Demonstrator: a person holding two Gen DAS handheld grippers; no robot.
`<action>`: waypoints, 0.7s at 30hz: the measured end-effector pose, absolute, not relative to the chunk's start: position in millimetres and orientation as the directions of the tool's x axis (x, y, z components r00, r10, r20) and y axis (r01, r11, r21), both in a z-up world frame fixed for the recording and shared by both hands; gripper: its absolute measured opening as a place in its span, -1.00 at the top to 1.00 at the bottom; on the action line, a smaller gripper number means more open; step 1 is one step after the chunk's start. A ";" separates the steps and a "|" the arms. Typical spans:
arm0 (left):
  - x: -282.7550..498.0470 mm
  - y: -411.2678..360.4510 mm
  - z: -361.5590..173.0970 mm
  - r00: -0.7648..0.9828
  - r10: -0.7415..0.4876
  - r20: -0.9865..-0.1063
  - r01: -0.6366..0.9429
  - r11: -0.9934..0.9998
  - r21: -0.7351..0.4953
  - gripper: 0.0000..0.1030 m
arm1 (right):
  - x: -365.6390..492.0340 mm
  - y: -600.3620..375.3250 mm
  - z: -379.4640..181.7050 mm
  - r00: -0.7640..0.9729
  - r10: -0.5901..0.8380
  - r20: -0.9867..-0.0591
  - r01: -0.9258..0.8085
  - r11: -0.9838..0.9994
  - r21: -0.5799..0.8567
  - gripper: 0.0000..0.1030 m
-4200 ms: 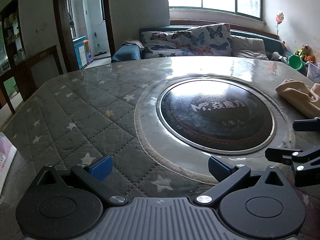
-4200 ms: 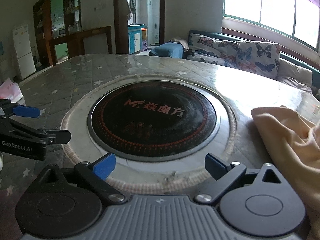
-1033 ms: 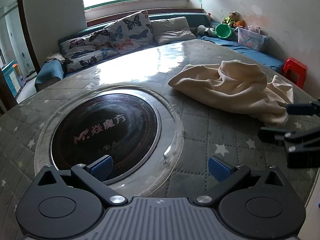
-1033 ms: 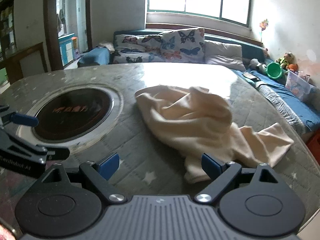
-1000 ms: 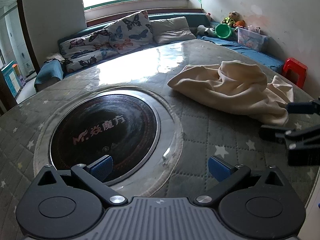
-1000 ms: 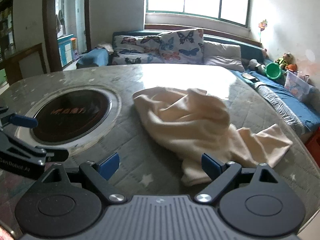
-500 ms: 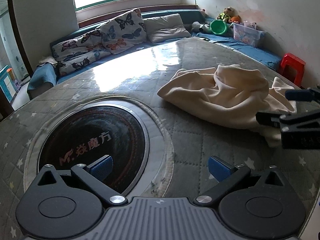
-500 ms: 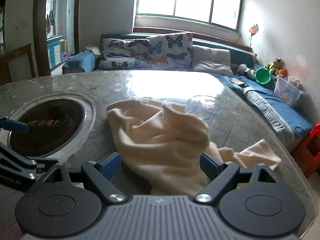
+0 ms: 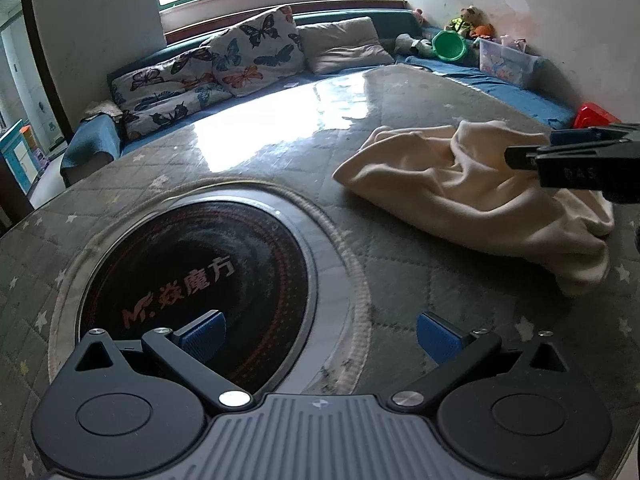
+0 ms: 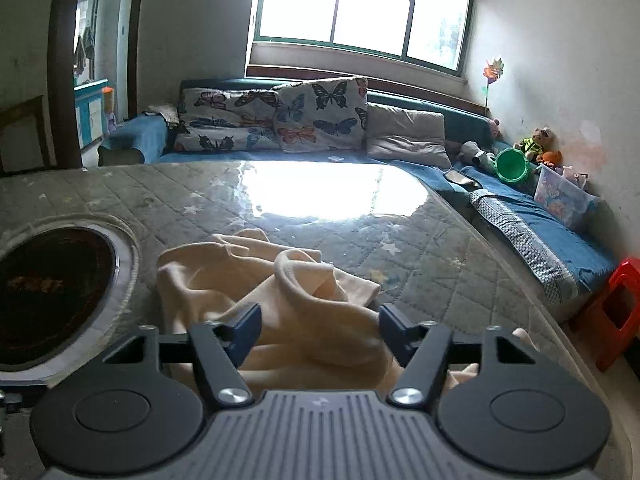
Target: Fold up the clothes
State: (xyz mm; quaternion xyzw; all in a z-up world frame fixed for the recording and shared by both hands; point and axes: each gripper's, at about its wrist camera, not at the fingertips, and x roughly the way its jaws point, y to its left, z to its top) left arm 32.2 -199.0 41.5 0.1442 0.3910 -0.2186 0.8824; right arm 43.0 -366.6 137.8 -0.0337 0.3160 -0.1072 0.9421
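- A crumpled cream garment (image 9: pixel 472 196) lies in a loose heap on the right part of a round table (image 9: pixel 248 160) covered with grey quilted cloth printed with pale stars.
- The left gripper (image 9: pixel 318 330) hangs above the table near its middle, its blue-padded jaws spread wide with nothing between them.
- Under that gripper, a round black cooktop (image 9: pixel 196 276) with red lettering is set into the table.
- The right gripper (image 10: pixel 318 330) sits low over the garment (image 10: pixel 280 304), jaws spread, with folds of cloth bunched between the two tips; whether the pads touch the cloth cannot be told.
- Behind the table, a blue sofa (image 10: pixel 532 220) holds butterfly-print cushions (image 10: pixel 320 116) beneath a bright window (image 10: pixel 360 4).
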 end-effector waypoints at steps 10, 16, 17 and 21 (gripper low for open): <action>31.9 -179.7 46.9 0.618 -0.249 -0.746 0.463 0.882 0.089 -1.00 | 29.2 -352.3 139.1 0.801 -0.145 -0.581 0.110 0.989 -0.096 0.82; 32.6 -162.9 56.0 0.640 -0.243 -0.729 0.432 0.898 0.080 -1.00 | -2.1 -321.7 148.0 0.818 -0.003 -0.575 -0.033 0.998 -0.052 0.83; 32.6 -160.2 57.5 0.644 -0.241 -0.726 0.427 0.901 0.079 -1.00 | -7.3 -315.9 148.1 0.817 0.020 -0.577 -0.059 0.997 -0.048 0.83; 30.3 -153.1 63.4 0.656 -0.244 -0.714 0.419 0.905 0.076 -1.00 | -30.7 -286.5 145.3 0.790 0.125 -0.600 -0.179 0.983 -0.031 0.83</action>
